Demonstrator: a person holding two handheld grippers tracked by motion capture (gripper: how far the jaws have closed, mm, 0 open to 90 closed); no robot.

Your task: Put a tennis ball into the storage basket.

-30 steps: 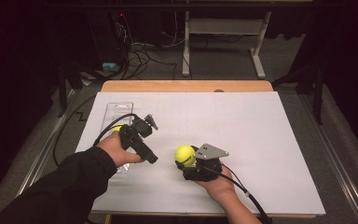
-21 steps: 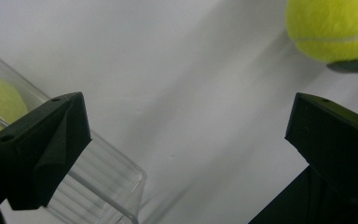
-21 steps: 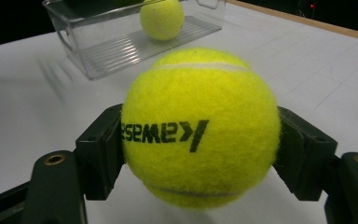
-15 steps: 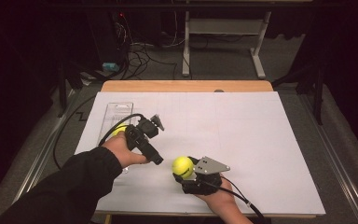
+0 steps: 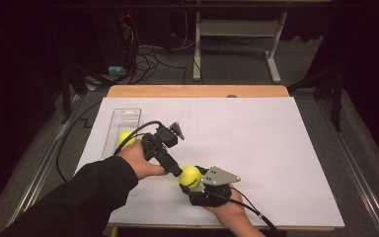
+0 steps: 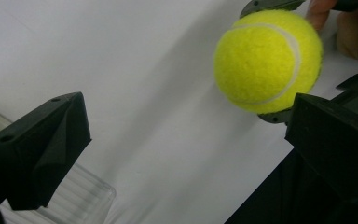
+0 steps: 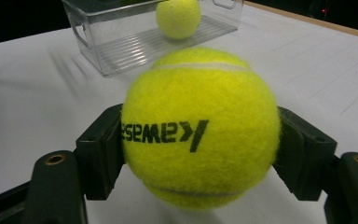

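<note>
The left tool [image 5: 173, 129] sits spread wide with nothing in it, just left of the tennis ball [image 5: 190, 177] and pointing at it. That ball's light, fuzzy and a bit squishy, so I'd say grab across its middle, which is how the right tool [image 5: 193, 185] pinches it, just above the table [image 5: 276, 148].

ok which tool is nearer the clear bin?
Left. The left tool hovers just right of the clear bin, jaws open. The right tool, shut on a tennis ball, sits farther off, nearer the table's front edge.
</note>
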